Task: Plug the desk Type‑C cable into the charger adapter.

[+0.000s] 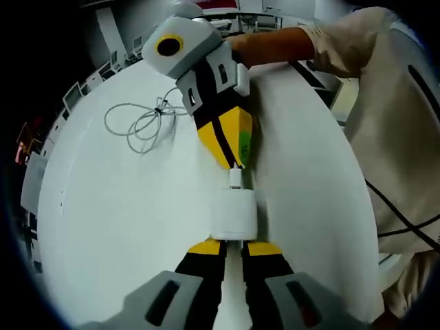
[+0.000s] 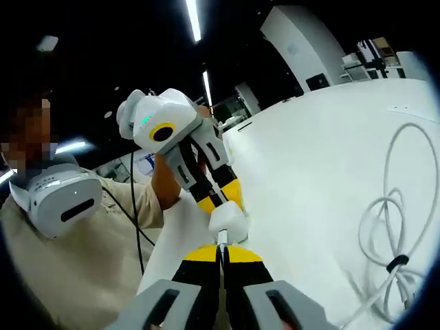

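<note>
A: So, what's there, biggest first?

B: A wide white desk [image 1: 124, 227]. Above it, the left gripper [image 1: 234, 242] has its jaws closed on a white boxy charger adapter [image 1: 234, 213]. The right gripper [image 2: 221, 253] pinches the white Type-C plug [image 1: 236, 177] tight. The thin white cable [image 2: 395, 227] trails in loops on the desk.

A: How to push well?

B: Keep both straight in line, I think. Push slowly. Don't wiggle.

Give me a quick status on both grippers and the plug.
Left gripper shut on charger adapter. Right gripper shut on Type-C plug, tip at adapter port, seating unclear. Cable slack on table, nothing blocking.
</note>
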